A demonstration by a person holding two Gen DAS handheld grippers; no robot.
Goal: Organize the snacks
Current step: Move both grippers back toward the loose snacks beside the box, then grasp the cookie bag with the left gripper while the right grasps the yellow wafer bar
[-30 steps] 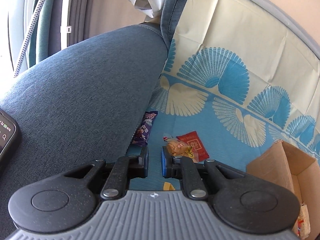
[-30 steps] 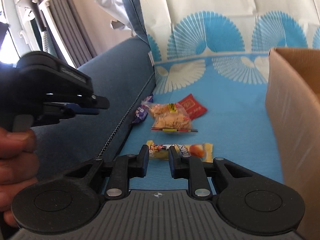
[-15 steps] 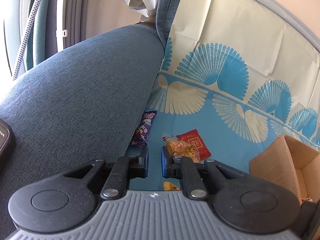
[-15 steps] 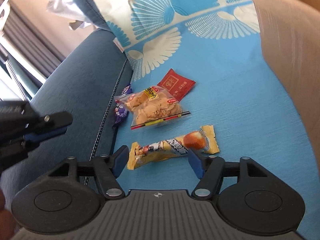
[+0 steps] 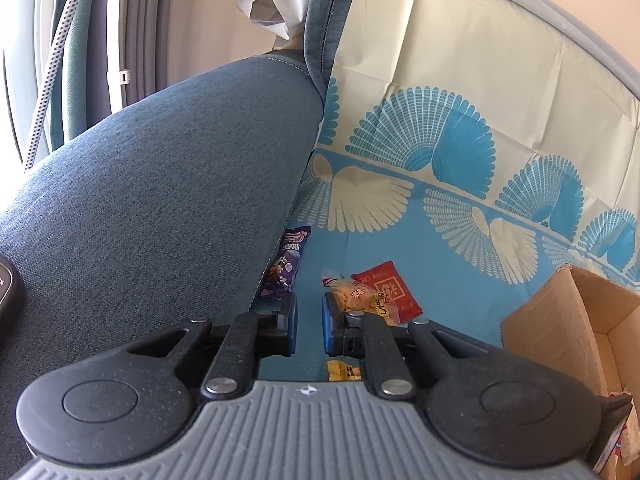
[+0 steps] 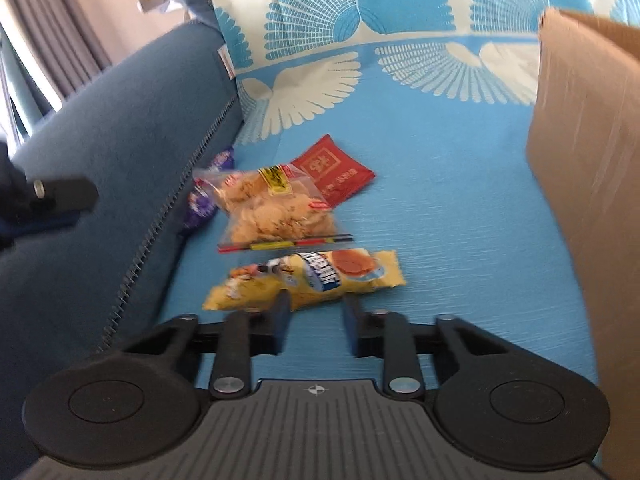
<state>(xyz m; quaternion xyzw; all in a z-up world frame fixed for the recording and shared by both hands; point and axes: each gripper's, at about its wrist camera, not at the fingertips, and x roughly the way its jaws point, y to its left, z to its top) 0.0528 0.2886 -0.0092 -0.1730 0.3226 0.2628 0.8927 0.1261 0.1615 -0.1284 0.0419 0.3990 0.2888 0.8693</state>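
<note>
Right wrist: right hand-held gripper, part-open, seemingly touches yellow snack bar.

Blue cover with cream fans; yellow, red wrappers.

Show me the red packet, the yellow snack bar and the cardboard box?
red packet (image 6: 332,178), right wrist view, middle of its face.
yellow snack bar (image 6: 312,278), right wrist view, wrapper's middle.
cardboard box (image 6: 576,184), right wrist view, near outer wall.
</note>
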